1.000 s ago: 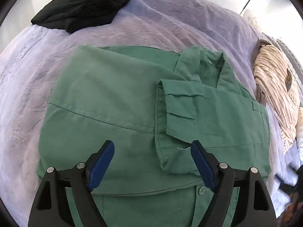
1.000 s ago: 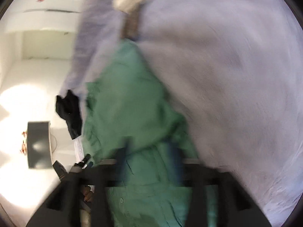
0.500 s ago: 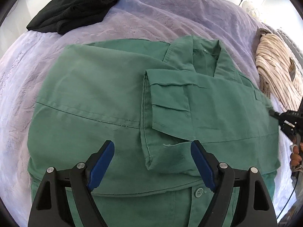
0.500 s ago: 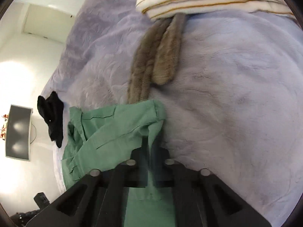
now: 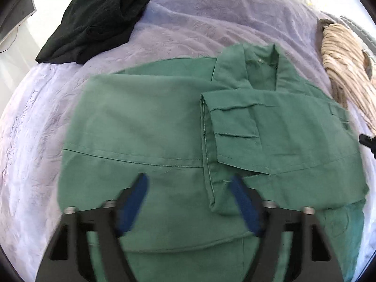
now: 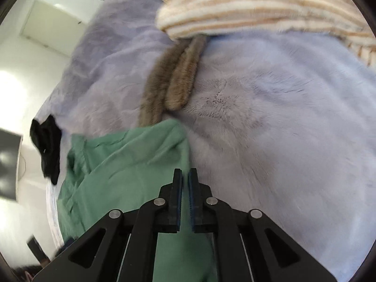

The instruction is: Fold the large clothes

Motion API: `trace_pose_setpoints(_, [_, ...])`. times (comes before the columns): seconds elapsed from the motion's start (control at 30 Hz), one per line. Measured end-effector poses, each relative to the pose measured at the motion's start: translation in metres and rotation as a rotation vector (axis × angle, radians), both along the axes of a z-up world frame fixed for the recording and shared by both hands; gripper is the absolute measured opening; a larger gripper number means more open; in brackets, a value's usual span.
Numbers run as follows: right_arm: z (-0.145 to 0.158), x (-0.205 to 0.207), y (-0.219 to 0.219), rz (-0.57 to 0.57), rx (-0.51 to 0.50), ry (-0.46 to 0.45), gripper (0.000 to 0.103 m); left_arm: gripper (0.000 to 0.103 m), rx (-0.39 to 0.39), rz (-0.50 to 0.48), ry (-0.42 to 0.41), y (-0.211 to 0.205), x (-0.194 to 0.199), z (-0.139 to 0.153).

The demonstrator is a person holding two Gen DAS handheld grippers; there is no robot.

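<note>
The green shirt [image 5: 164, 127] lies spread on the lilac blanket [image 5: 211, 30] (one sleeve folded across). The left gripper [image 5: 188, 188] hovers over it, fingers wide apart. The right gripper [image 6: 185, 176] looks nearly closed at the shirt's edge, seemingly gripping nothing.

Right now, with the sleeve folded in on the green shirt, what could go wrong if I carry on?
The folded sleeve lies loose on the green shirt; lifting the hem may slide it open. The right gripper looks nearly shut at the shirt's edge; whether it holds cloth is unclear, so it could drag that side. The left gripper hangs open, so nothing pins the fold.
</note>
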State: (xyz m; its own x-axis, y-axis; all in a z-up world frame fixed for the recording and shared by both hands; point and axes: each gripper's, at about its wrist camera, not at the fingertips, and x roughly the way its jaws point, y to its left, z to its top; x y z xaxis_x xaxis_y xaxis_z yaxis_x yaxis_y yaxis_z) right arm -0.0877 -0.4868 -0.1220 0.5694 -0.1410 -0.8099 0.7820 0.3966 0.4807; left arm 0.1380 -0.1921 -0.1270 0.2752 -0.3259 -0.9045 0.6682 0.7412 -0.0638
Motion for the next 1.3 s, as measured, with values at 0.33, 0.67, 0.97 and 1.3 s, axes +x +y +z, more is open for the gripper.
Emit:
trace_pose_setpoints(0.33, [-0.009,-0.038,0.073,0.095,0.043,0.102,0.005,0.066,0.031,-0.020,0.024,-0.006,-0.014,-0.025])
trace_pose_setpoints(0.67, [-0.034,-0.085,0.086,-0.005,0.144,0.138,0.004,0.066,0.090,0.002,0.026,0.010,-0.026,-0.012])
trace_pose_setpoints(0.97, [-0.016,-0.107,0.110,0.007,0.165,0.125,0.009,0.066,0.145,0.003,0.075,0.041,-0.063,0.003])
trace_pose_setpoints(1.3, [0.010,-0.108,0.153,0.073,0.205,0.115,0.065,0.088,0.169,0.054,0.100,0.081,-0.100,0.039])
